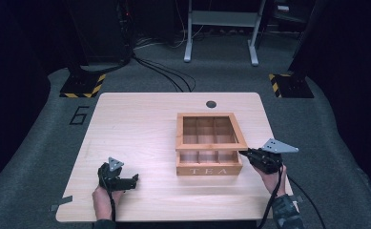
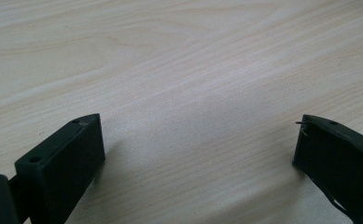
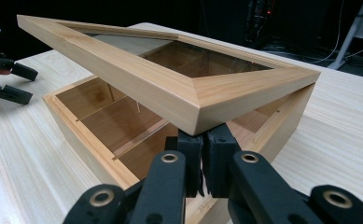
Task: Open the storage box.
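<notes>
Wooden tea box [image 1: 209,164] sits right of centre on the surface [image 1: 135,124], its glass lid [image 1: 211,145] propped ajar on the right gripper [image 1: 244,153], fingers clenched beneath the lid's corner; left gripper [image 1: 136,180] fingers released near the front-left edge.

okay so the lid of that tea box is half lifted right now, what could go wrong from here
1. The lid seems to rest only on the shut right tool, wedged under one corner; it could slip off and slam onto the tea box.
2. Nothing steadies the box: the left tool sits open and apart on the table, so the push may shift or tip it.
</notes>
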Demonstrator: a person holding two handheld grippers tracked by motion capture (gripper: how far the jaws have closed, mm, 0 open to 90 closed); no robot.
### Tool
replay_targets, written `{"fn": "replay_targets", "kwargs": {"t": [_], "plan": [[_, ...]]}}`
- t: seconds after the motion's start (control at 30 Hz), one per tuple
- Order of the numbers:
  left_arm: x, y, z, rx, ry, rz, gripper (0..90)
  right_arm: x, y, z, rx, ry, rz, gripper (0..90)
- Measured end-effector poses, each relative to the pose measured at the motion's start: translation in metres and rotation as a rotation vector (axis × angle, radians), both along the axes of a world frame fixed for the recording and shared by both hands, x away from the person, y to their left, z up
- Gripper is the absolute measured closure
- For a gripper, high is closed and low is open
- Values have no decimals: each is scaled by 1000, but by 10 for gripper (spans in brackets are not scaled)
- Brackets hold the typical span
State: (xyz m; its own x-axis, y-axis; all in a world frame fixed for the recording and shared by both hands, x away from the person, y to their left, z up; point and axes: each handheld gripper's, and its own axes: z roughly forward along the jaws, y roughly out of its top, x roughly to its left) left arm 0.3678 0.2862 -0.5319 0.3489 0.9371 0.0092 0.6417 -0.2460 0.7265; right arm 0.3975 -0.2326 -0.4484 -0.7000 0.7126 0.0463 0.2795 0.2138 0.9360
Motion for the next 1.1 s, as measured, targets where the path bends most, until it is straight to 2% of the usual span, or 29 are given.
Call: {"fn": "replay_targets", "kwargs": {"t": [0.1,0.27,0.43,0.47,0.83,1.0,1.07,1.1], "plan": [[0,0,0,1,-1,1,16,2,-1,3,13,3,5,868],[0,0,0,1,0,1,15,6,0,6,4,-11,14,870],[0,0,0,1,0,1,16,8,-1,8,24,3,14,872],[0,0,0,1,0,1,15,10,-1,8,20,-16,19,871],[0,0,0,0,0,1,16,11,0,13,27,-27,30,875],[0,0,0,0,0,1,16,13,0,14,20,-21,34,876],[0,0,0,0,0,1,16,13,0,16,26,-9,32,874],[0,0,0,0,0,1,16,17,-2,21,48,15,45,870]]}}
